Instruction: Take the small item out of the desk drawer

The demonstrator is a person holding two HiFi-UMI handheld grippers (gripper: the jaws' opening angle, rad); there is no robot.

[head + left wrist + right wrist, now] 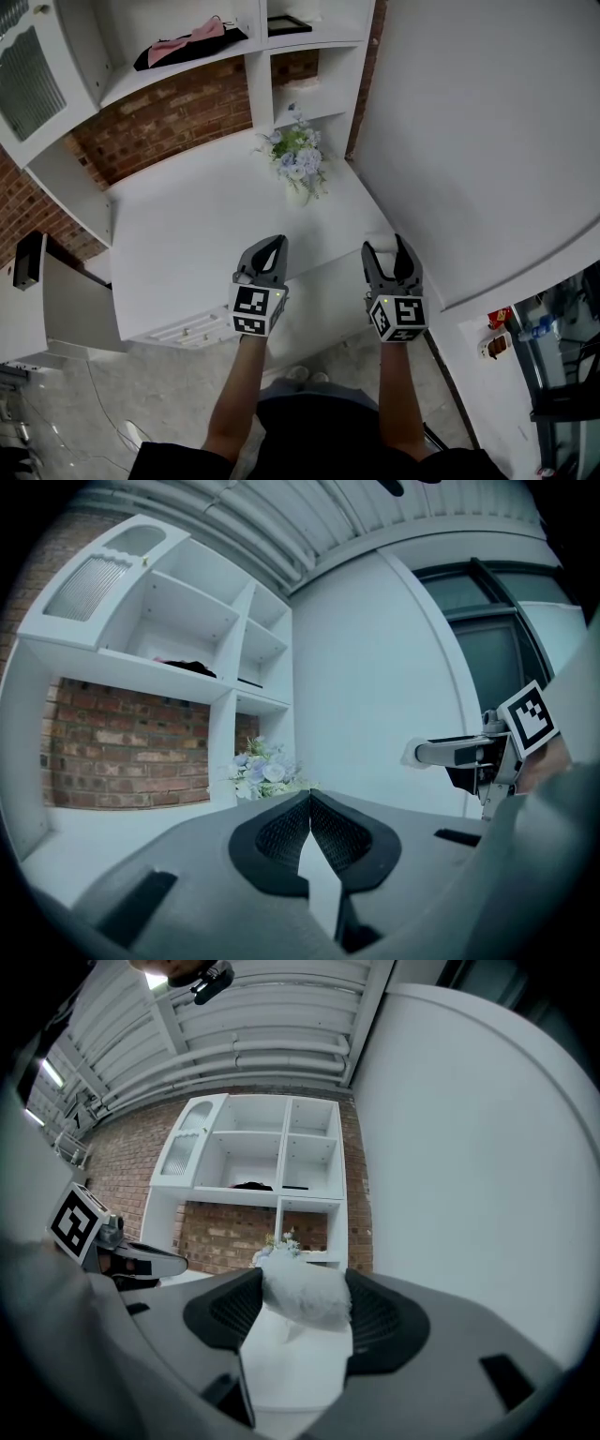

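Right claw around small fluffy white item

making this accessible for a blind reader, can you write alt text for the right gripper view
The right gripper is closed on a small white fluffy item that fills the gap between its jaws. Behind it stand a white shelf unit against a brick wall and a bunch of pale flowers; the left gripper shows at the left edge.
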